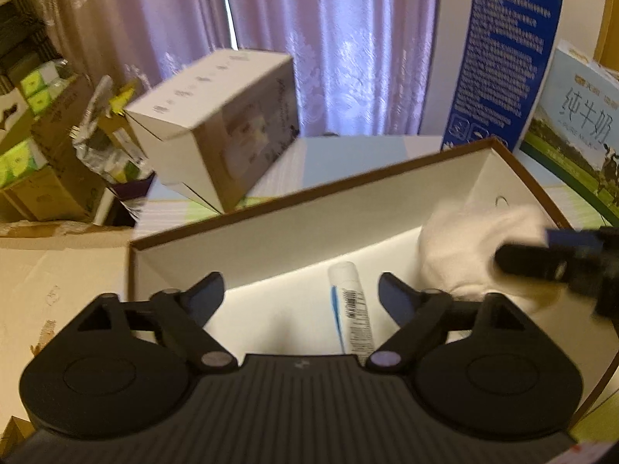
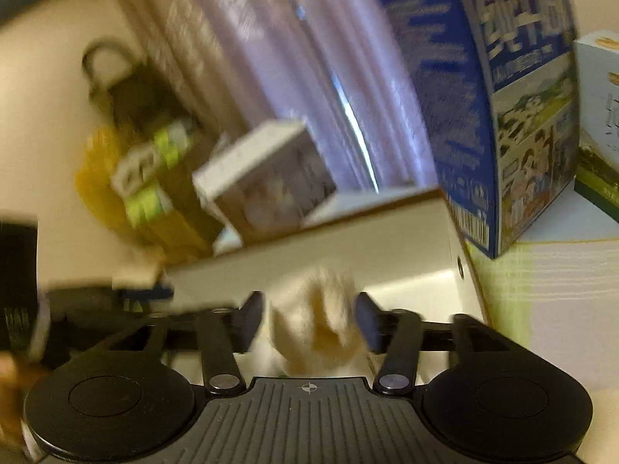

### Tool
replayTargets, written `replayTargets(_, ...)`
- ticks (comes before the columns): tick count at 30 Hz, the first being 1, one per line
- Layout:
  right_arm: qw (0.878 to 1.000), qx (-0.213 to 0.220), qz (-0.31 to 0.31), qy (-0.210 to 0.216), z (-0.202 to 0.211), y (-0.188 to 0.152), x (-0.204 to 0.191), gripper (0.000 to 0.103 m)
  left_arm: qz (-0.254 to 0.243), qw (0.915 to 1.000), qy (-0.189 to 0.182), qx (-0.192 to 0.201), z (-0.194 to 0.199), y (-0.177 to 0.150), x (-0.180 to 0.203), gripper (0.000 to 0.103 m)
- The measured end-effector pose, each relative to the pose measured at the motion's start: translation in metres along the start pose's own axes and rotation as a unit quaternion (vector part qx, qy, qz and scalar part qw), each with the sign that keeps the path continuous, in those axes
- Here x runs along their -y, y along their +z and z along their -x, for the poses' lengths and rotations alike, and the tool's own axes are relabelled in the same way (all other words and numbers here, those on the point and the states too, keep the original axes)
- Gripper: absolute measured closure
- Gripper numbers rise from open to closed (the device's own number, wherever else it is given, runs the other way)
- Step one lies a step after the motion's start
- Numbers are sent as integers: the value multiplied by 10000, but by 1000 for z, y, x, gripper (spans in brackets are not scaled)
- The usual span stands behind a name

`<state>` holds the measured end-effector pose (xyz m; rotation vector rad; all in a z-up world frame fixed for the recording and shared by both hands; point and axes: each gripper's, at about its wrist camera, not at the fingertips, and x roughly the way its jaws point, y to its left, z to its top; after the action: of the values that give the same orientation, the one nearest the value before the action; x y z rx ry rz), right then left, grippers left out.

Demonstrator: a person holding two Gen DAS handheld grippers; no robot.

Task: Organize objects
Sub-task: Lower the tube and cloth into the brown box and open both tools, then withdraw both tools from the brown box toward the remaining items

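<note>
Left gripper (image 1: 301,294): fingers apart, empty, above the open box (image 1: 309,189). Toothpaste tube (image 1: 350,305) lies on the box floor. Right gripper (image 2: 307,319): clamped on white cloth (image 2: 313,328) at the box's right end.

Both views close — over open box (image 1: 271,208)

A lived-in room of a home, used partly for storage. Pale lilac patterned curtains (image 1: 340,38) hang across a window at twelve o'clock. Boxed milk cartons (image 1: 580,123) with printed Chinese text and pasture scenes stand at two o'clock on a table (image 1: 348,154) with a pastel striped cover. At nine o'clock, cardboard boxes (image 1: 46,178) and green tissue packs (image 1: 35,85) are stacked in a cluttered heap.
</note>
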<state>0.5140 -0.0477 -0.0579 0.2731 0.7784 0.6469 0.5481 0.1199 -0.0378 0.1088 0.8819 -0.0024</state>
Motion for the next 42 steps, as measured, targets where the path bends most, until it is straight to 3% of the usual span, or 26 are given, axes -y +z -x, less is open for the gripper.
replayTargets(2,9999,95,-22,-46,4,3,-1,36,37,9999,67,80,9,-1,-4,14)
replayTargets(8,9998,100,19,-173,21,2,-3,36,213,9994,173,215,35,-11,-13,7)
replayTargets(19,9992,18,242,-313,79,-34,-17,36,382,9988,-10,301,90,-52,-12,5)
replayTargets(27,9991,46,195,-374,122,-57,-27,36,567,9982,-72,197,127,-86,-4,5)
replayTargets(42,9974,-361,365,-513,175,-121,-42,36,686,9973,-277,-42,183,-157,16,5)
